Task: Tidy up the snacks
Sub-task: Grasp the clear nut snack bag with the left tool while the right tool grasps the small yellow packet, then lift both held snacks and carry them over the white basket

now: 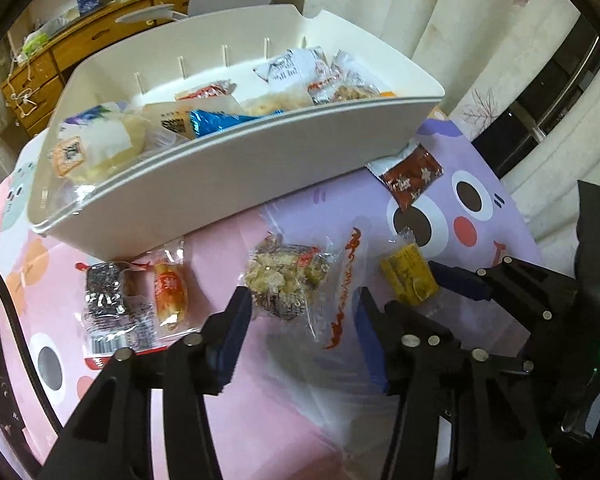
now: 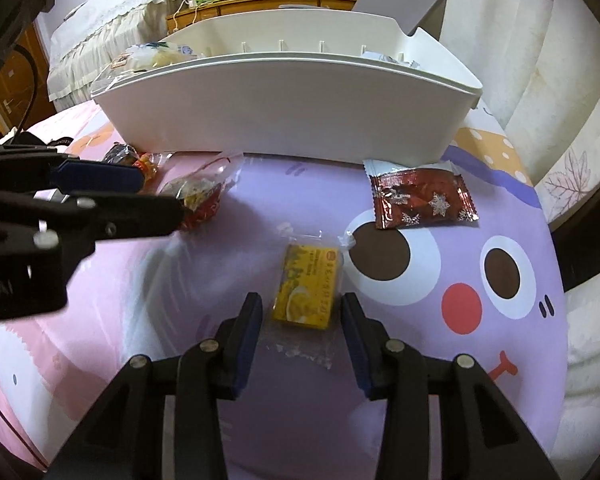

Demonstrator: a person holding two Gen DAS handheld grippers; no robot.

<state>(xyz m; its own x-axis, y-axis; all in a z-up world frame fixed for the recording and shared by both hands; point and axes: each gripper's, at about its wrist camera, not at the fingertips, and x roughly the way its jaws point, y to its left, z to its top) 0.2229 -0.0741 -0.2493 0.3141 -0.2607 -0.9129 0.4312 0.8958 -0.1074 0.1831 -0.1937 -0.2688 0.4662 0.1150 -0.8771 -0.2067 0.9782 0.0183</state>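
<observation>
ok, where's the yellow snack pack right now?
The yellow snack pack lies on the cartoon cloth, centred between the right gripper's open fingers in the right wrist view, below the red snowflake packet and white bin.

A cartoon-printed pink and purple cloth [image 2: 420, 380], pale leaf-patterned curtains [image 1: 440, 20] and a wooden dresser [image 1: 60, 56] behind.

White bin [image 2: 284, 120]: smooth matt plastic. Yellow snack [image 2: 306, 290]: clear glossy film over printed wrap. Red snowflake packet [image 2: 422, 200]: shiny crinkled foil. Crumbly snack [image 1: 288, 280]: rough inside clear, wrinkled plastic. Bedsheet [image 2: 220, 272]: soft matt printed cloth. Right gripper [image 2: 302, 314]: matt black plastic, blue rubbery pads, dull metal pins. Dresser [image 1: 84, 40]: varnished wood. Curtain [image 1: 480, 32]: matt patterned fabric.
</observation>
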